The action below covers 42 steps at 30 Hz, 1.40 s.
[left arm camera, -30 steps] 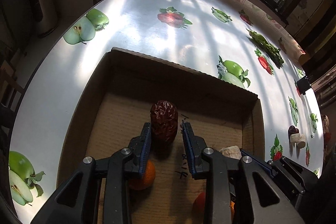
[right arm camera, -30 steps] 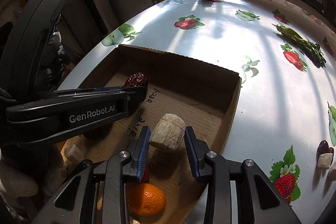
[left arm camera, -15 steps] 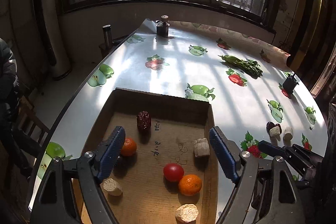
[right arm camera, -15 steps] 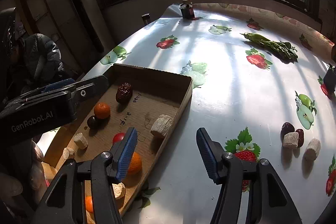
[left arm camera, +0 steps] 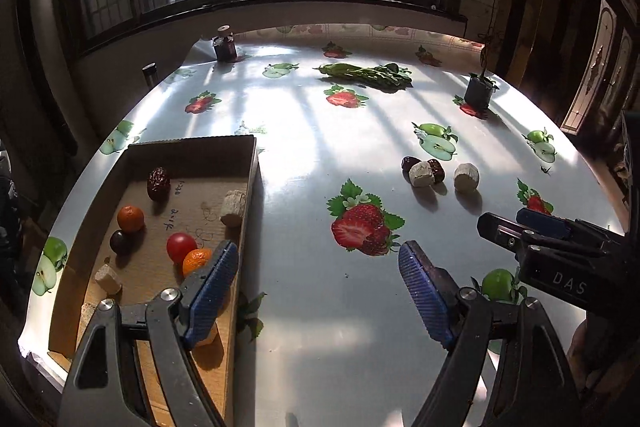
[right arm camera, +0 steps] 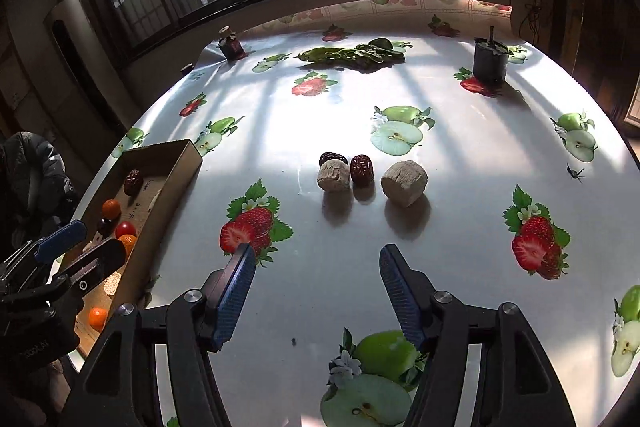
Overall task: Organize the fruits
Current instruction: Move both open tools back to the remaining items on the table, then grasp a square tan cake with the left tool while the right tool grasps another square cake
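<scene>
Both grippers hang empty over the fruit-print surface [right arm camera: 460,147], each having let go of its load inside the cardboard tray [left arm camera: 192,143]. The left gripper [left arm camera: 320,291] stands released with its jaws wide and nothing between them; the right gripper [right arm camera: 314,291] is likewise empty, its jaws opening further. A second earlier each was clenched low in the tray, the left on a red date [left arm camera: 158,183] and the right on a pale chunk [left arm camera: 234,207]; both pieces now lie on the tray floor, the date near the far wall and the chunk against the right-hand wall, alongside two oranges, a red tomato [left arm camera: 181,246], a dark round fruit and other pale pieces. Since then the views have pulled up and swung away from the tray toward the open surface, where the remaining cluster waits well apart from the tray: two dates [right arm camera: 362,169] and a pale chunk [right arm camera: 334,175] touching one another, and a larger pale chunk [right arm camera: 404,183] just beside them. By the look of it, two more drops are done and four pieces remain, with the right gripper already aimed at them. Leafy greens [right arm camera: 348,53] and a dark pot [right arm camera: 489,59] sit untouched at the far edge.
</scene>
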Each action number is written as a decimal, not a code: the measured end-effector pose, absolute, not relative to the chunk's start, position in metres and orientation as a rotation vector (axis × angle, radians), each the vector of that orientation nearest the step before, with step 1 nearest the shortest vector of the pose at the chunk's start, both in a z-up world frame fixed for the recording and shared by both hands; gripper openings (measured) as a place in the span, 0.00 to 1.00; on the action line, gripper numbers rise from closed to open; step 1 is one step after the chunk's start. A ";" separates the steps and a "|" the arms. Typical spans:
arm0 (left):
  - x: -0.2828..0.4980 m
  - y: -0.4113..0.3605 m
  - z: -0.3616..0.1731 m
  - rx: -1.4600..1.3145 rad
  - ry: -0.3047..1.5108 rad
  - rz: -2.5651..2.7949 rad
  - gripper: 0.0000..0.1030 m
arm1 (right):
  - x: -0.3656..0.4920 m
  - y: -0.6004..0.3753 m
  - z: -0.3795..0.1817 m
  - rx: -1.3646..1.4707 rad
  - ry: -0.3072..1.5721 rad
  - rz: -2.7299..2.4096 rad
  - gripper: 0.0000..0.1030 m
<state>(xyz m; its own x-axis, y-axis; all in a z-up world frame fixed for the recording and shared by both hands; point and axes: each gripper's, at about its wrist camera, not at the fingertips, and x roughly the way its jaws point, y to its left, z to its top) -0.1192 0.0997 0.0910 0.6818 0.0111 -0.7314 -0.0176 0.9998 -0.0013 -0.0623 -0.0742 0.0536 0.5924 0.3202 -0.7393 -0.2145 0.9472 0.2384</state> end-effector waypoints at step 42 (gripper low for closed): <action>-0.084 0.075 0.062 -0.029 0.918 -0.071 0.79 | 0.035 -0.097 0.010 0.131 0.917 0.215 0.42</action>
